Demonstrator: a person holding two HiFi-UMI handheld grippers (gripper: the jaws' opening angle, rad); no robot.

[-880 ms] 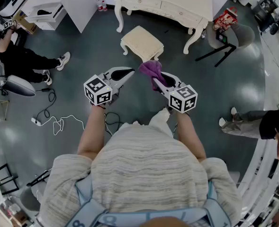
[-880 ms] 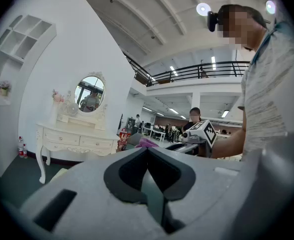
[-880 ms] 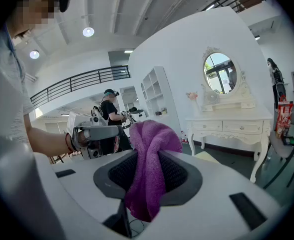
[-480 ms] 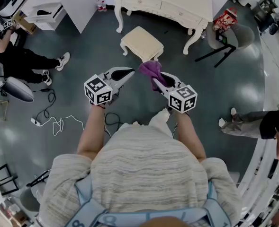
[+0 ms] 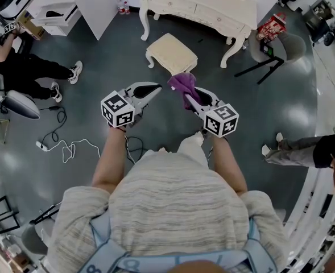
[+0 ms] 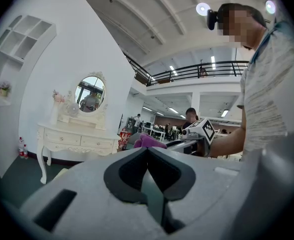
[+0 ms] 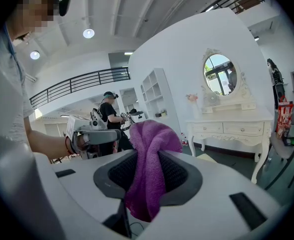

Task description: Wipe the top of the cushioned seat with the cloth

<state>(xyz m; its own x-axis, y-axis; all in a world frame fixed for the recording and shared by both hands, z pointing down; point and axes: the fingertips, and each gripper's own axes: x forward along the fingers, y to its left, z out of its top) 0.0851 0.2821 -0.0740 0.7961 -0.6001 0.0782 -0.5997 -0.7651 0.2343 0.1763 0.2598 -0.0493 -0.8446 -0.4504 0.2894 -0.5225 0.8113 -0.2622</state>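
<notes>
Overhead first, from the head view: the cushioned seat (image 5: 171, 53) stands on the dark floor (image 5: 156, 129) just in front of the dressing table (image 5: 195, 4), its top bare. Both grippers are held out over the floor short of the seat's near edge, and the purple cloth (image 5: 182, 83) bunched at the tip of the right gripper (image 5: 187, 93) hangs just shy of the seat's near corner, apart from it. The left gripper (image 5: 149, 90) sits beside it, tips angled towards the cloth. Open floor lies around the seat on its left and near sides; a grey chair (image 5: 281, 44) is off to the right, and a white cable (image 5: 70, 147) and a seated person (image 5: 30, 73) are well to the left.

Next, the left gripper view: its two jaws meet in a closed seam with nothing between them. Beyond the tip, the cloth and the other gripper's marker cube show, with the dressing table's mirror (image 6: 90, 93) against the white wall.

Last, the right gripper view: its jaws are clamped on the cloth, which bulges above the pads and hangs in a fold below them. The dressing table's front edge and legs stand to the right.
</notes>
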